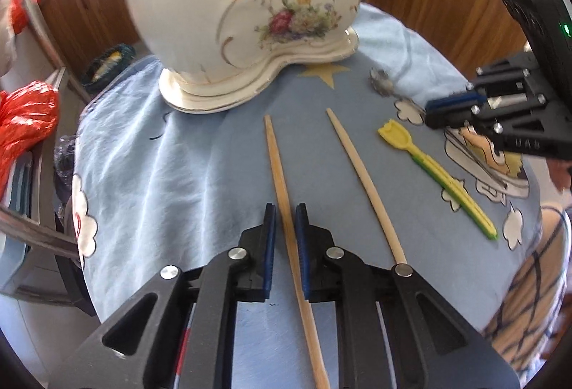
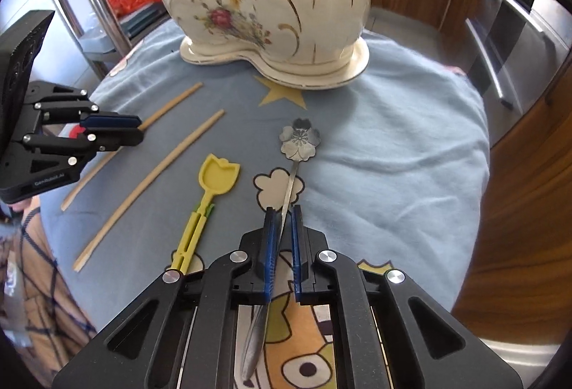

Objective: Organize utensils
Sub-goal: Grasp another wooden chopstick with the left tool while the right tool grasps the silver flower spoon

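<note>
We are pinching two utensils at once on the blue cloth-covered table [image 2: 411,124]. Our left tongs [image 1: 286,210] are closing narrow around the light, stiff wooden chopstick [image 1: 277,160] near its thick end. Our right tongs [image 2: 282,212] are clamping the thin, slippery, flower-bowled metal spoon [image 2: 299,143] mid-handle. The fragile cream ceramic holder with gilt trim [image 2: 286,10] is waiting at the far side.

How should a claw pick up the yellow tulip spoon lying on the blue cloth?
Grip the yellow tulip spoon by its slim handle, coming down from above with the fingers either side. It lies flat on the cloth; the tulip head is wider and harder to pinch, I think.
</note>
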Available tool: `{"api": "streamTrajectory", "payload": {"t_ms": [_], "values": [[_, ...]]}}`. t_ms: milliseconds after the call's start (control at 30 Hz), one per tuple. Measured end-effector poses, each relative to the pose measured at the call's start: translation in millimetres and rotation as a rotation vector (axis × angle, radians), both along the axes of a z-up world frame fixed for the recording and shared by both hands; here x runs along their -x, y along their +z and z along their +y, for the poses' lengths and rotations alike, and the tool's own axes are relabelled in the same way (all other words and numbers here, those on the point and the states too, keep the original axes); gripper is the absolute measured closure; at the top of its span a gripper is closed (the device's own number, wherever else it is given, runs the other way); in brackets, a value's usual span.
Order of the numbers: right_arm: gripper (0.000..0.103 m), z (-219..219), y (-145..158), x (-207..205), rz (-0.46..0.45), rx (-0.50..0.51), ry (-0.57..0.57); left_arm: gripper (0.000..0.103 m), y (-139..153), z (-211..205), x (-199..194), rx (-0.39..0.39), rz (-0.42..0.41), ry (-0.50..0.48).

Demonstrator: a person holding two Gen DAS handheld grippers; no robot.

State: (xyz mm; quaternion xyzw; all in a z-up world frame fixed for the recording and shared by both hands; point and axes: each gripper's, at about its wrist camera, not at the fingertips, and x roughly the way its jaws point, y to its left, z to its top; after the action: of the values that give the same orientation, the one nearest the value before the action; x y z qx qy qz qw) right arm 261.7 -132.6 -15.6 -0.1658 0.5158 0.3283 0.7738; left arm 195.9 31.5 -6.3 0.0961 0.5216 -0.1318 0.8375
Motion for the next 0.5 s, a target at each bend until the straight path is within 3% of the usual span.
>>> {"api": "streamTrajectory", "payload": {"t_ms": [233,367,500], "values": [[0.09,25.8,2.5,-17.0,0.083,0.155,0.06,0.09,2.4,-3.1,-21.2,-0.072,0.183,-0.094],[0.09,27.6,1.4,-21.8,0.111,0.155,0.044,0.09,1.2,-10.1,-25.4,-0.117,0.204,-0.106],[0.093,30.5,3.0,-18.2,0.081,0.155,0.048,0.091,0.5,-11.8,-24.5,-0.124,0.188,-0.099]]}}
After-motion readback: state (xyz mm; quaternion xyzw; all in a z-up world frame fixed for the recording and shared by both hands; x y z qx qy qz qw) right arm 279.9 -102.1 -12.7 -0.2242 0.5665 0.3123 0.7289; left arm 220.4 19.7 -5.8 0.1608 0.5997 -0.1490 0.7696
